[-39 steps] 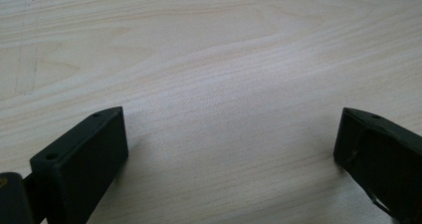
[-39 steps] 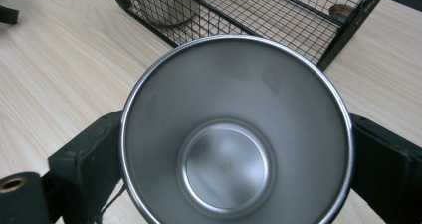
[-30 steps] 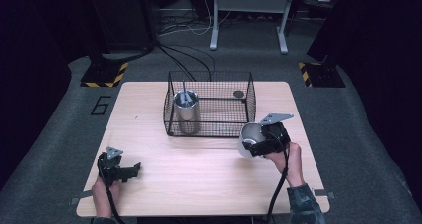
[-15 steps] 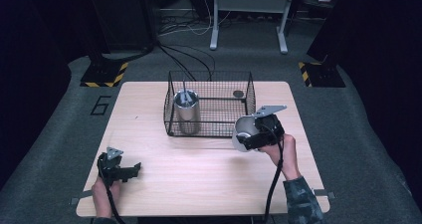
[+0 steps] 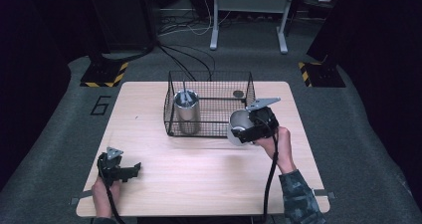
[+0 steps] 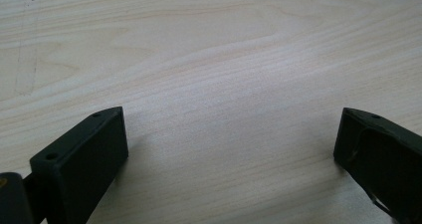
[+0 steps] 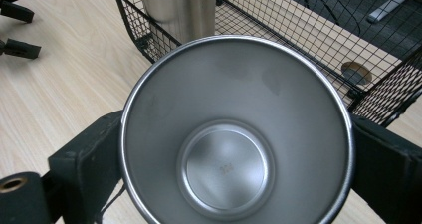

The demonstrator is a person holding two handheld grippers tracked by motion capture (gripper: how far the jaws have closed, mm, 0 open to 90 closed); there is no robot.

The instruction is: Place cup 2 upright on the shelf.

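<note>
While clamping the steel cup [image 7: 234, 134], right gripper [image 5: 247, 127] tilted beside basket [image 5: 211, 102].

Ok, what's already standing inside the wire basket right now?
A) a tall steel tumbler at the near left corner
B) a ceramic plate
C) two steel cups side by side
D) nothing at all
A: one tall steel tumbler stands upright in the near left corner of the wire basket, while the right claw holds the other steel cup outside it, by the near right corner.

Cup [image 7: 234, 134] brushed steel, satin sheen; basket [image 5: 211, 127] black wire mesh; table [image 5: 199, 179] pale matt wood.
</note>
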